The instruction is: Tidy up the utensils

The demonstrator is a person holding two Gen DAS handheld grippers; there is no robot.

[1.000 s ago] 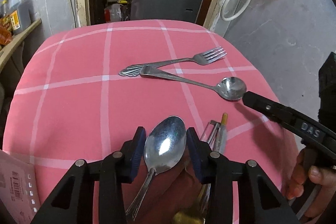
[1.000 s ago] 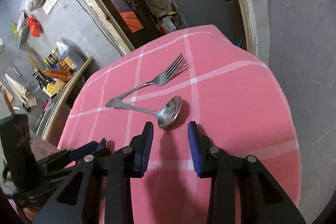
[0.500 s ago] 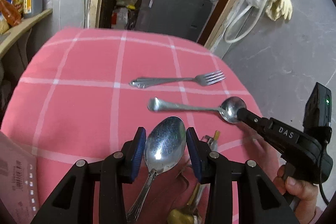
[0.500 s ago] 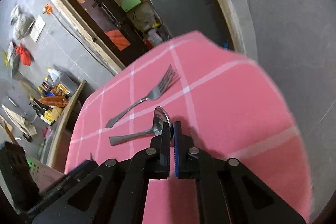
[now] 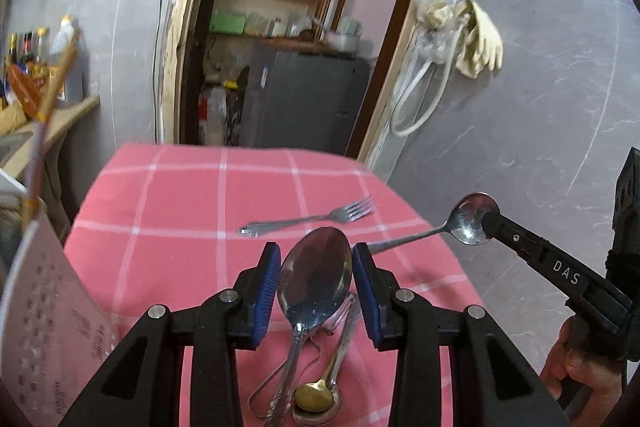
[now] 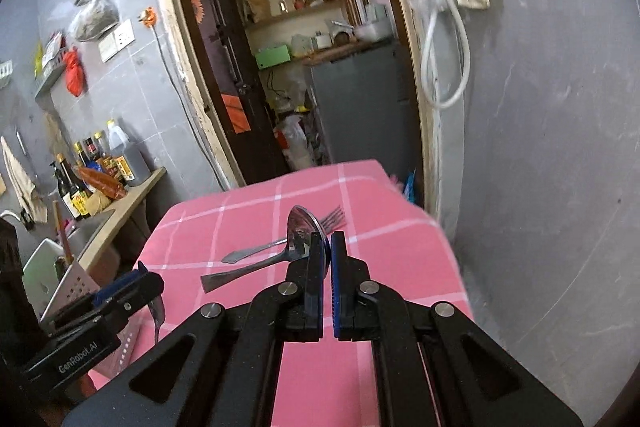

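Gripping a spoon in each claw, both lifted clear of the pink checked tabletop [image 5: 180, 227].
Left claw [image 5: 314, 291] is closing, pads around the large spoon [image 5: 316, 275] by its bowl; right claw [image 6: 326, 267] is clamped tight on the small spoon [image 6: 298, 227], its handle sticking out left. Fork [image 5: 312, 221] lies flat further back, and more cutlery [image 5: 316, 383] sits piled below the left claw.

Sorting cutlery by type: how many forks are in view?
1: the fork lies on the pink cloth. The pile near the left gripper may hide more.
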